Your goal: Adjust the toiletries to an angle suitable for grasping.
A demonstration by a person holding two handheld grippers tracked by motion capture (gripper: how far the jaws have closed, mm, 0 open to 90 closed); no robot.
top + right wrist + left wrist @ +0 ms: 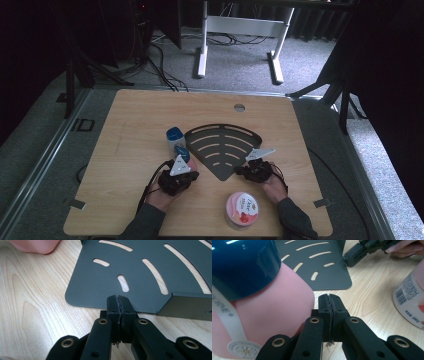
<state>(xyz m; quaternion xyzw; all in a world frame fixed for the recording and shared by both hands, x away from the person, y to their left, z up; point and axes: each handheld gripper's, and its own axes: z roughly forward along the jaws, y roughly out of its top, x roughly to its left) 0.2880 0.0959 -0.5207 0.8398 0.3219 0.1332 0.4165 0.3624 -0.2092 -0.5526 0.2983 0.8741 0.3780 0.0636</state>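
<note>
A black fan-shaped slotted tray [225,145] lies flat in the middle of the wooden table. My left gripper [191,165] is at the tray's left edge, jaws shut with nothing between them. In the left gripper view the shut jaws [332,302] sit right beside a pink bottle with a dark blue cap [262,312], just short of the tray's rounded corner [332,277]. My right gripper [240,172] is at the tray's lower right edge. Its jaws [120,302] are shut and empty, pointing at the tray [140,277].
A second blue-capped bottle [175,136] stands upright left of the tray. A pink Dove jar [242,210] sits near the front edge between my forearms; it also shows in the left gripper view [412,297]. A white table frame [240,30] stands on the floor beyond.
</note>
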